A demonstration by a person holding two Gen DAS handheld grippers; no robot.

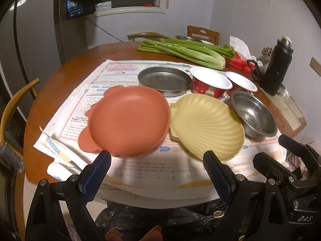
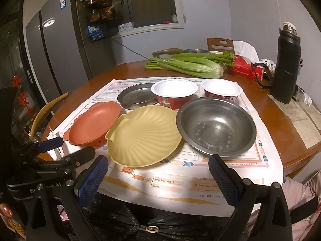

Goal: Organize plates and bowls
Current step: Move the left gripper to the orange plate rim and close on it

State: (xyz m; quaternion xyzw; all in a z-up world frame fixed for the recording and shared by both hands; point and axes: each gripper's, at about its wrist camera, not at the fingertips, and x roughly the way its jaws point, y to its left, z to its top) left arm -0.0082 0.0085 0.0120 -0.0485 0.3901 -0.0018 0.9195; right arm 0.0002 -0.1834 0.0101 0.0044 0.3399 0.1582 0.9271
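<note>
On newspaper lie a red-brown plate [image 1: 128, 120] [image 2: 94, 124], a yellow shell-shaped plate [image 1: 206, 124] [image 2: 144, 134], a steel bowl [image 1: 252, 114] [image 2: 215, 128], a flat steel pan [image 1: 164, 80] [image 2: 136, 96] and two red paper bowls [image 1: 210, 82] [image 1: 240, 82] [image 2: 173, 92] [image 2: 221, 91]. My left gripper [image 1: 156, 160] is open and empty, at the near table edge in front of the red and yellow plates. My right gripper [image 2: 158, 165] is open and empty, in front of the yellow plate and steel bowl. The left gripper also shows in the right wrist view [image 2: 66, 148].
Celery [image 1: 186, 52] [image 2: 186, 64] lies at the back of the round wooden table [image 1: 60, 84]. A red tissue box [image 2: 248, 68] and a black flask [image 2: 286, 64] stand at the right. Chairs [image 1: 14, 108] surround the table; a fridge [image 2: 60, 46] stands at the left.
</note>
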